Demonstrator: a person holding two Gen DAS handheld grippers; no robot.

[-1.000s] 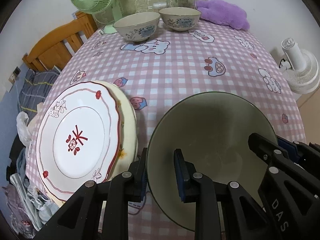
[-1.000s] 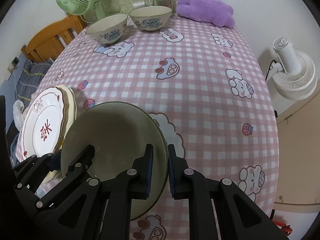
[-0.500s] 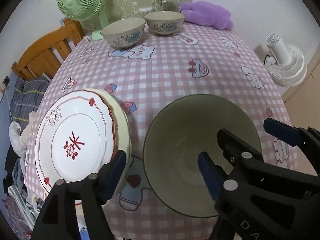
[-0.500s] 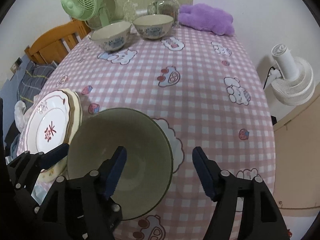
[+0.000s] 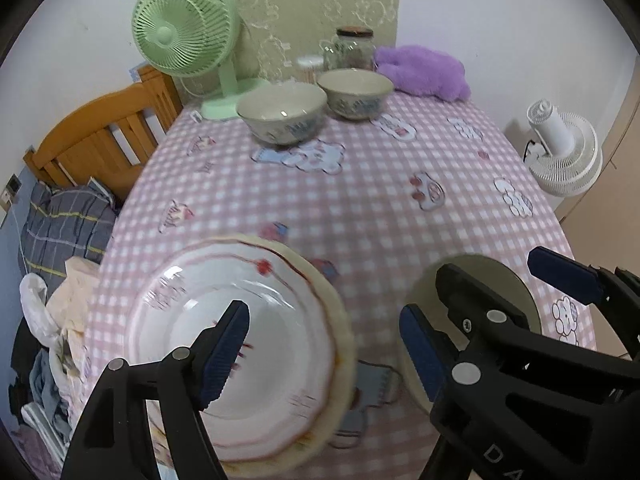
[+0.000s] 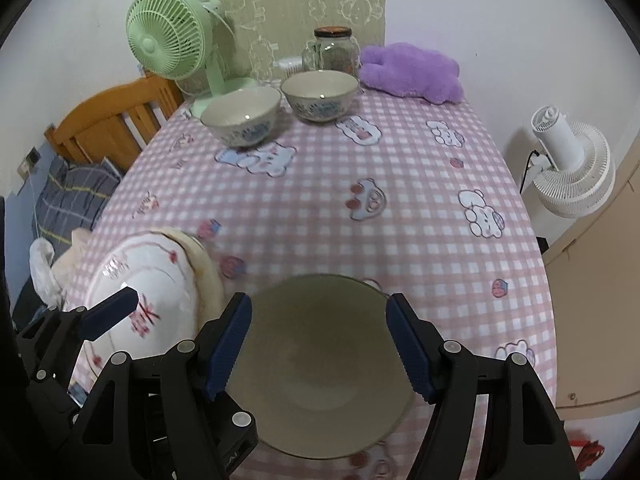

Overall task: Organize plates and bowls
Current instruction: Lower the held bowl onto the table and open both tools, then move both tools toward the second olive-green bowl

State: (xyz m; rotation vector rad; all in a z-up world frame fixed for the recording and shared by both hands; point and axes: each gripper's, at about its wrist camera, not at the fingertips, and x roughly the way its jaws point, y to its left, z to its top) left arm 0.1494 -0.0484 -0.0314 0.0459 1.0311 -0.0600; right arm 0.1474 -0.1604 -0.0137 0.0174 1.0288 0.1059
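Green bowl [image 6: 320,364] empty on table [image 6: 360,216]; both patterned bowls [image 6: 240,118] empty; left gripper [image 5: 324,346], right gripper [image 6: 318,346] jaws spread, pinching nothing.

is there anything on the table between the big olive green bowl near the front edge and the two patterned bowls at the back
Nothing visible. Between the large olive-green bowl and the two cream patterned bowls lies only bare pink checked tablecloth. The stacked white plates sit off to the left, clear of that path.

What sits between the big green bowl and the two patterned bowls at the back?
Nothing; only bare checked tablecloth separates the green bowl from the patterned bowls, per the right wrist view.
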